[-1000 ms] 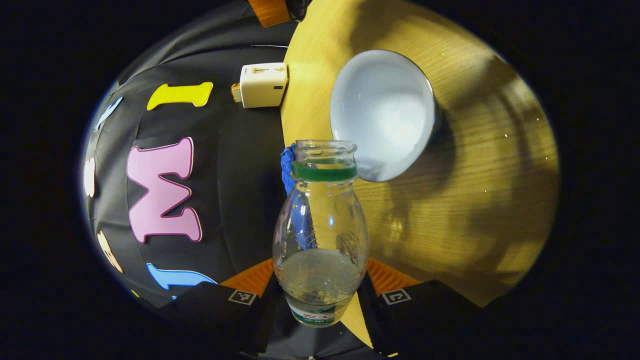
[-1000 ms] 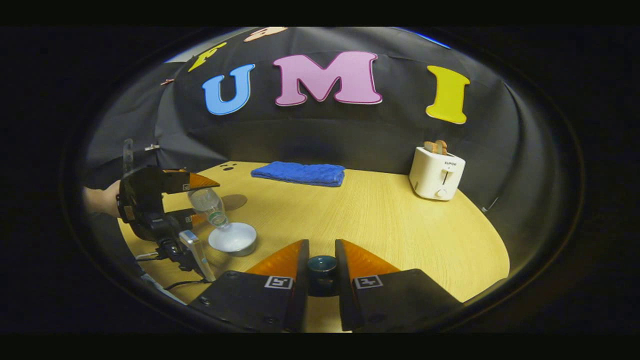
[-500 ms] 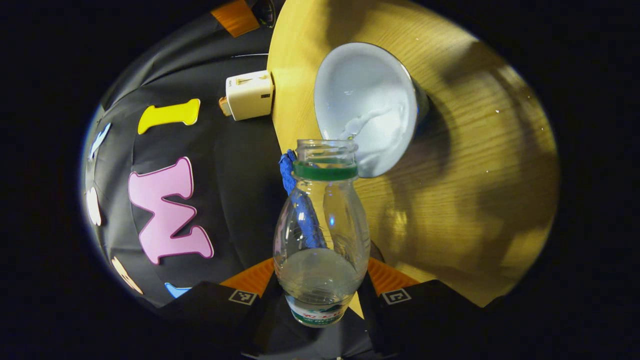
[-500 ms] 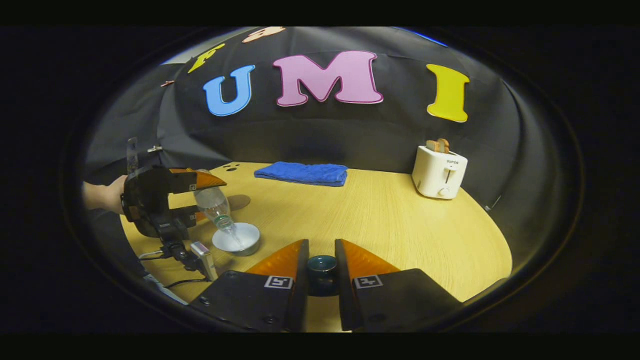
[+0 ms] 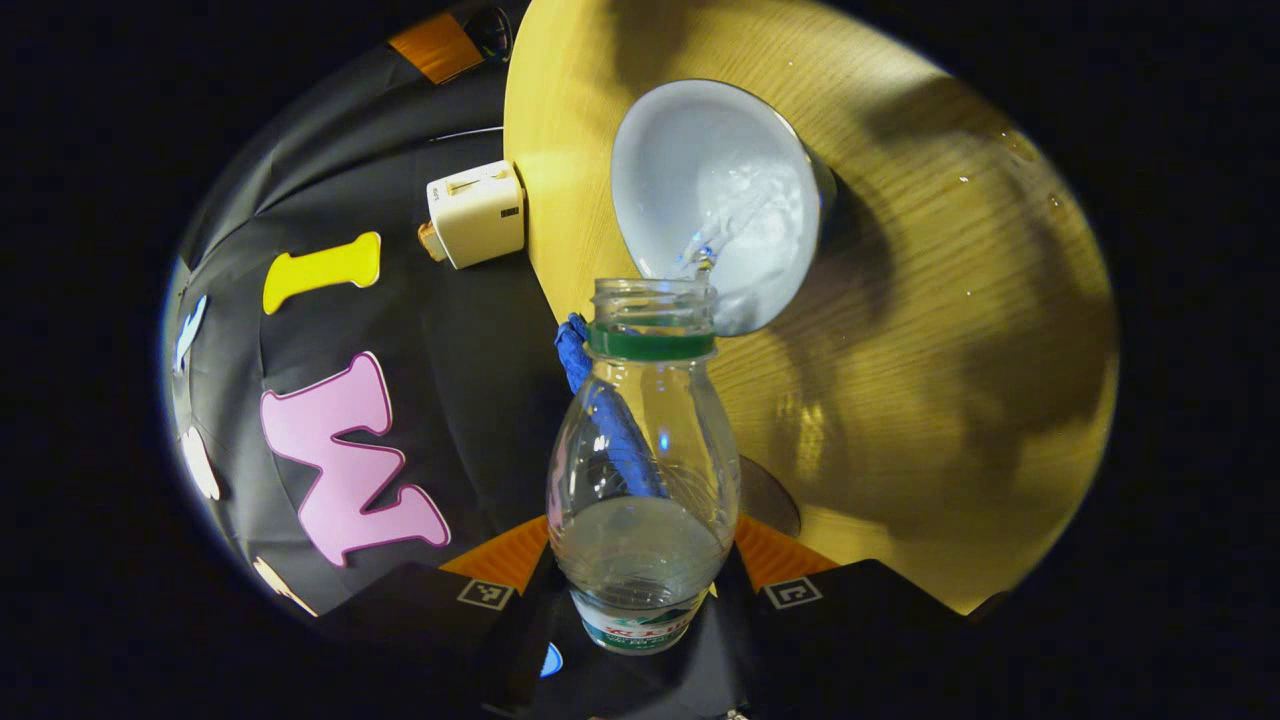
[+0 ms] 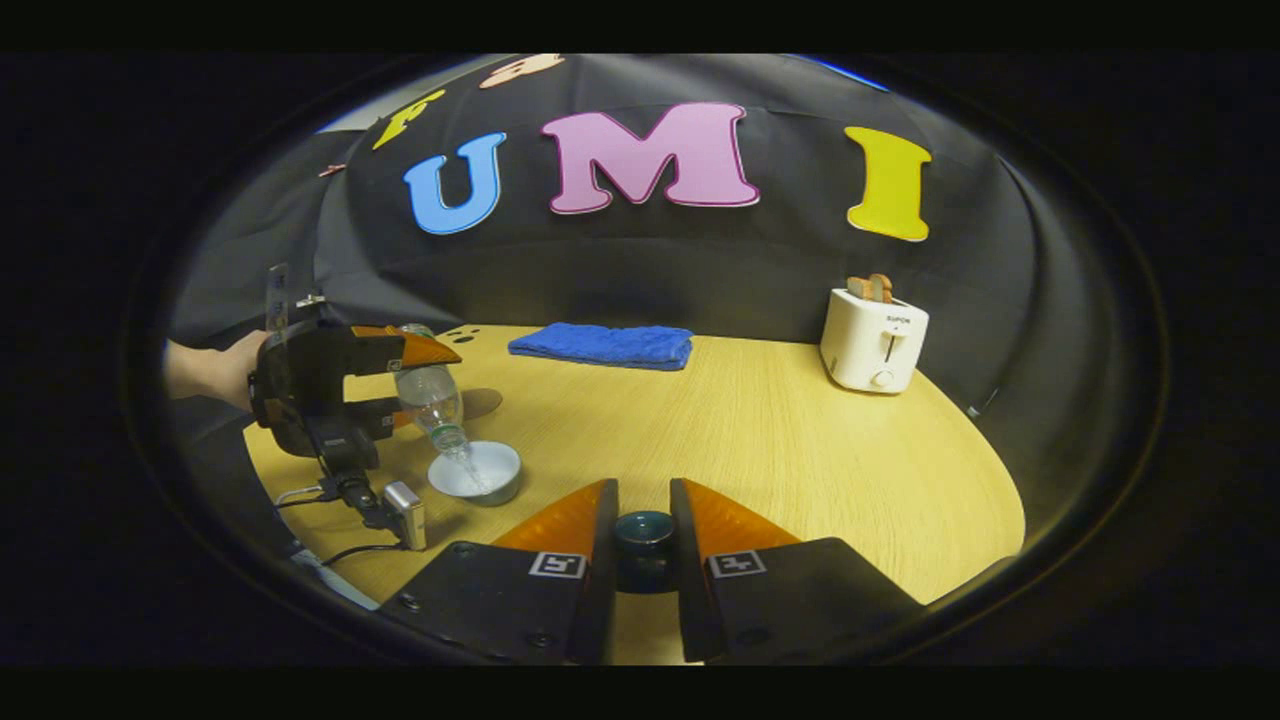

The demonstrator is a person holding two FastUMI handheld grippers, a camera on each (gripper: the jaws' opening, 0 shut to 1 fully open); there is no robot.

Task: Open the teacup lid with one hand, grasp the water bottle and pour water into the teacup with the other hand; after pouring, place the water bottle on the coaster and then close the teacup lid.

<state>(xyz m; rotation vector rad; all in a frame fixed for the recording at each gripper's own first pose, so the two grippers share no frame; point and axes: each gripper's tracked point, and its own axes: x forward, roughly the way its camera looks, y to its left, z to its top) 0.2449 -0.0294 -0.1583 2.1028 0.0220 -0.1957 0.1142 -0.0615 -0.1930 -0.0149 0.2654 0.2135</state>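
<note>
The left gripper (image 6: pixel 395 385) clamps its jaws on the water bottle (image 5: pixel 640 470), tipped neck-down over the open teacup (image 5: pixel 715 190) on the surface, water streaming in. The right gripper (image 6: pixel 643 530) holds the teacup lid (image 6: pixel 643 527) by its knob, well right of the cup.

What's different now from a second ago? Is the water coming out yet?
Yes. The left gripper tipped the water bottle further over, and water now streams from its mouth into the teacup, which was dry a second ago. The bottle's mouth also came closer over the cup. The right gripper stayed put, holding the teacup lid. The towel and toaster haven't moved.
</note>
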